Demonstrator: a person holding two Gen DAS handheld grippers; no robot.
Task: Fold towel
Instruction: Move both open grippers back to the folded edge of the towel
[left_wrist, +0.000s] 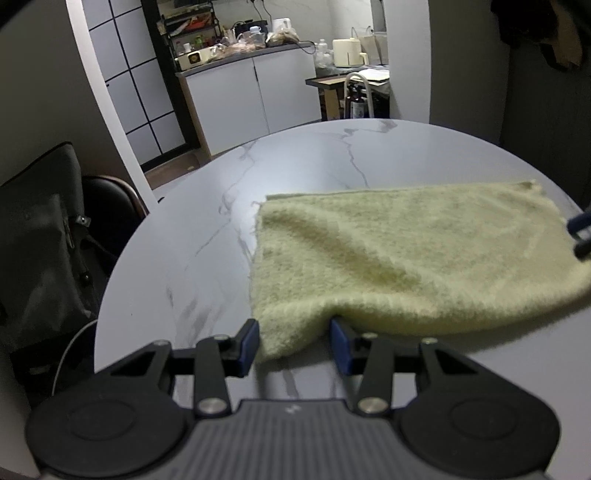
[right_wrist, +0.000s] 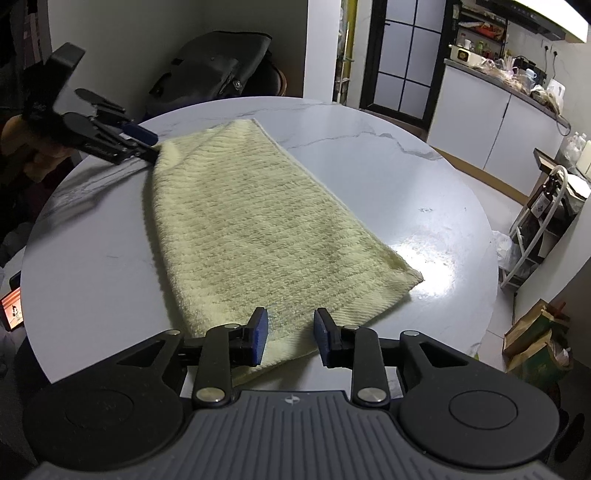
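Observation:
A pale yellow-green towel (left_wrist: 406, 251) (right_wrist: 251, 221) lies spread on a round marble table (left_wrist: 184, 240) (right_wrist: 406, 166). My left gripper (left_wrist: 295, 332) is shut on the towel's near-left corner; the cloth fills the gap between its blue pads and rides over the right one. In the right wrist view that left gripper (right_wrist: 149, 146) holds the far corner just above the tabletop. My right gripper (right_wrist: 290, 328) is at the opposite end with its jaws apart, and the towel's edge lies loose between them. Its tips (left_wrist: 578, 236) show at the right edge of the left wrist view.
A dark backpack (left_wrist: 44, 240) (right_wrist: 218, 70) sits on a chair beside the table. Beyond it is a white kitchen counter (left_wrist: 251, 92) (right_wrist: 480, 96) crowded with items. A white rack (right_wrist: 535, 229) and paper bags (right_wrist: 535, 339) stand on the floor at the right.

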